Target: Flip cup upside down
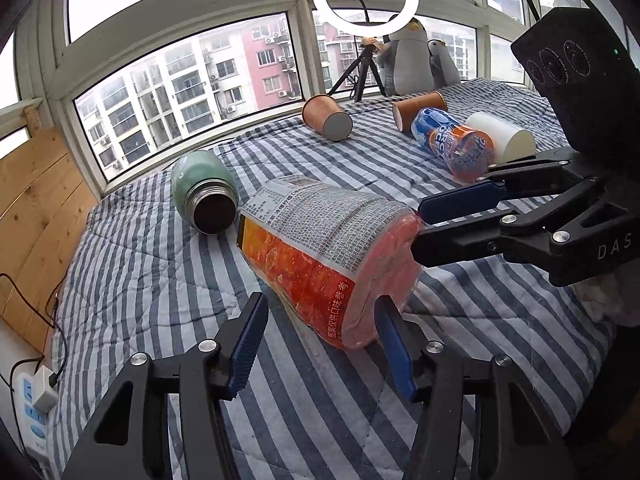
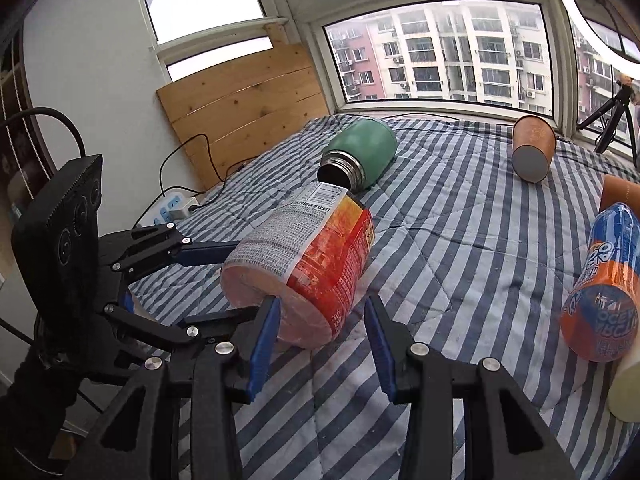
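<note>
A large orange plastic cup [image 1: 320, 248] with a printed label lies on its side on the striped bedspread; it also shows in the right wrist view [image 2: 304, 264]. My left gripper [image 1: 320, 344] is open, its blue fingers on either side of the cup's sealed pink end. My right gripper [image 2: 320, 344] is open and also sits at that end of the cup. In the left wrist view the right gripper [image 1: 420, 228] comes in from the right with its fingertips at the cup's end. Whether any pad touches the cup is unclear.
A green steel flask [image 1: 204, 192] lies open-mouthed behind the cup. Two brown paper cups [image 1: 326, 118], a blue-orange cup [image 1: 452, 142] and a white cup [image 1: 500, 136] lie farther back. Plush penguins [image 1: 408, 60], a ring light tripod [image 1: 360, 76], a wooden board [image 2: 244, 100] and a power strip [image 1: 34, 416] border the bed.
</note>
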Tool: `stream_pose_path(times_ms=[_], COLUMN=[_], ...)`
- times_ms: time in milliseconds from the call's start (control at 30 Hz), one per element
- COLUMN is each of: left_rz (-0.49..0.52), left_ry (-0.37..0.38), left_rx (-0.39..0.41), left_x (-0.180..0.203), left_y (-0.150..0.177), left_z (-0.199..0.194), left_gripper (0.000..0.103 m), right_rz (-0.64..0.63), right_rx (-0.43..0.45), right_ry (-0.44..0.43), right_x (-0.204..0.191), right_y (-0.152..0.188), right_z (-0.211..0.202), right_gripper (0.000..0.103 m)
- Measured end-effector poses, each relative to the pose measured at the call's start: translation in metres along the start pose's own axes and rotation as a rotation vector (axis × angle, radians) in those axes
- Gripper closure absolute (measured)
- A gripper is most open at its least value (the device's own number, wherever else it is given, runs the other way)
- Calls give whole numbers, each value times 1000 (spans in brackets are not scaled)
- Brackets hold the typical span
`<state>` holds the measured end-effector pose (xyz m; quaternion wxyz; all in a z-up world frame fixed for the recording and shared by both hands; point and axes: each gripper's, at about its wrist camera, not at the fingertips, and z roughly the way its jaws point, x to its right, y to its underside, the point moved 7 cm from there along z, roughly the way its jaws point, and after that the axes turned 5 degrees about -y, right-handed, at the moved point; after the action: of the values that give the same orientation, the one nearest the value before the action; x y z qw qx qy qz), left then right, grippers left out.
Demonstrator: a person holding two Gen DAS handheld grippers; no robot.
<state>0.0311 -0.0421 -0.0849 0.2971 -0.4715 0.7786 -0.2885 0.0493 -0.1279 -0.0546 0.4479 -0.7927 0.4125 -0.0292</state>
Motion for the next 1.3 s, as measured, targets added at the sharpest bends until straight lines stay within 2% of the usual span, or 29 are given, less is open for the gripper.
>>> stream_pose_path(times_ms=[133,233,500,667,800,967,1033,1067,1167,1233,1300], left_rz=[17,12,-11,-31,-20,-29,-26,-28,-7,-9,-32], left_ry=[13,16,125,232,282,326,353,360,328,301,322], left_rx=[0,-2,-6,-54,-100,-150,-158,-163,-150,-153,-164], left_x=[3,1,8,25,43,52,55,56,54,50,47], left_y=[-3,-5,-25,-37,-38,-42,-46,-48,-58,-58,-54], left_z=[0,-1,-13,-15,-15,-7,-6,-5,-1,5,7], left_gripper=[51,51,51,51,51,51,51,50,48,48,47], right_rz=[-21,-32,19,95,157,174,194,201,162,143,136], right_rx=[6,11,37,34,15,1,-10,-20,-30,7,46], right_ry=[-15,8,10,24,39,79,59,53,91,112,105], right_x=[-8,-11,-15,-7,-2,4,8,10,12,14,16], right_y=[-7,-10,-22,-23,-15,-16,-21,-23,-33,-38,-36], right_z=[6,7,-28,-54,-65,-67,-63,-59,-51,-55,-65], right_gripper=[64,65,64,65,65,65,67,71,71,71,70])
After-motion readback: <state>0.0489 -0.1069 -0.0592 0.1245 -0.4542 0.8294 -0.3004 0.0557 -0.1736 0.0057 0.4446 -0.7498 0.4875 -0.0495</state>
